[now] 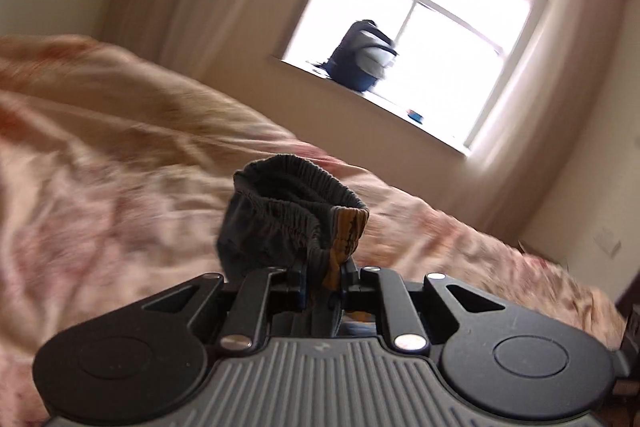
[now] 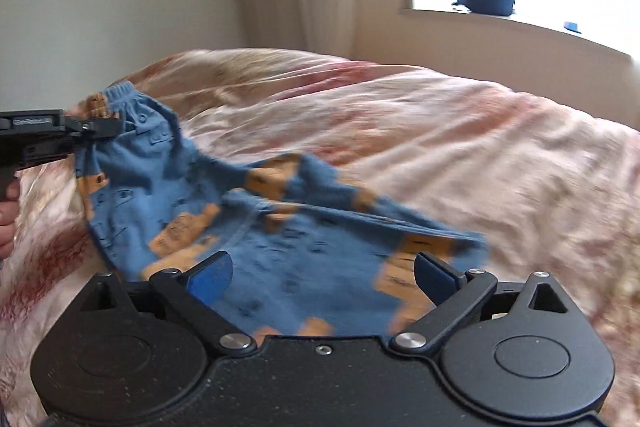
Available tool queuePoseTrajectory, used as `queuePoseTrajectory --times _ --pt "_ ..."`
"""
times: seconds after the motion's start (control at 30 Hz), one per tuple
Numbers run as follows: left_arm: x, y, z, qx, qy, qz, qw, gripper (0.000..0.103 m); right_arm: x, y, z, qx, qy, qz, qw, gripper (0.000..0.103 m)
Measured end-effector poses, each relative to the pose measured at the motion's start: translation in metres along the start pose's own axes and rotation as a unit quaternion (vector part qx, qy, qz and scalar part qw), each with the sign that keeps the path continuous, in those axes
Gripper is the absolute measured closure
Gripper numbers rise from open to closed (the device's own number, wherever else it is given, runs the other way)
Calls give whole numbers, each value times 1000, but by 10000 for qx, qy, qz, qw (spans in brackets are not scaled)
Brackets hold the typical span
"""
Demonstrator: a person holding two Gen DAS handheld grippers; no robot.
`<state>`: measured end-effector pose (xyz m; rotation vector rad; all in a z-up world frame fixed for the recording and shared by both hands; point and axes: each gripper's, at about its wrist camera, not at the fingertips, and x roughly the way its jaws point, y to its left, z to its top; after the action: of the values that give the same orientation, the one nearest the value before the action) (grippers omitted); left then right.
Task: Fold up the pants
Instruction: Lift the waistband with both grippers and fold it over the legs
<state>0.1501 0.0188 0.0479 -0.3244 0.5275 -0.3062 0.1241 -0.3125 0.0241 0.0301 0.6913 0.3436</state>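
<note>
Between left claw (image 1: 322,273) pads, pants (image 2: 280,227) waistband

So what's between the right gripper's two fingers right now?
Pants fabric, blue with orange patches, lies in the gap between the open right gripper's fingers, not pinched; the right wrist view shows it.

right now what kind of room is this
Most likely a bedroom: a bed with a rumpled pink floral duvet, a curtained window, and a backpack on its sill.
</note>
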Motion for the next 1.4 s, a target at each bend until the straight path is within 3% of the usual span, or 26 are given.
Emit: queuePoseTrajectory --times 0.13,0.33,0.43,0.57,0.7,0.73,0.9,0.97,1.07,1.13,1.27,1.3,1.33,1.4 --pt "8 -68 -3 941 216 -80 9953 87 -26 -34 9 247 -480 -160 9984 5" --pt "31 -161 -48 2065 853 -463 9736 87 -56 -90 8 840 -972 -271 9913 4" --pt "51 -190 -84 2516 1175 -488 9594 87 -61 -115 -1 1198 -964 -220 9879 3" --pt "78 -201 -130 2823 1526 -270 9467 83 -58 -135 -21 1541 -787 -34 9849 3" --pt "69 -199 -144 3108 1363 -269 9403 39 -47 -138 -40 1723 -475 236 9836 3" --pt "65 -200 -145 3142 1257 -287 9406 33 -47 -135 -42 1665 -429 325 9846 3" --pt "60 -198 -148 3251 1131 -35 9389 32 -36 -115 -39 1127 -334 615 9912 1" --pt "63 -194 -150 3268 1258 -2 9367 33 -29 -105 -35 919 -296 589 9936 1" --pt "63 -189 -146 3266 1286 3 9364 45 -19 -88 -27 584 -179 331 9976 9" --pt "61 -188 -143 3256 1299 -62 9365 57 -16 -77 -22 267 -135 406 9987 17" --pt "60 -192 -142 3429 1310 -202 9300 71 -4 -63 -12 134 -37 609 9980 27" --pt "59 -194 -143 3533 1285 -223 9264 77 0 -61 -10 158 24 528 9985 40" --pt "59 -196 -144 3619 1263 -238 9233 86 3 -58 -9 150 90 371 9992 60" --pt "57 -199 -142 3674 1231 -275 9215 89 3 -54 -10 71 115 126 9998 77"
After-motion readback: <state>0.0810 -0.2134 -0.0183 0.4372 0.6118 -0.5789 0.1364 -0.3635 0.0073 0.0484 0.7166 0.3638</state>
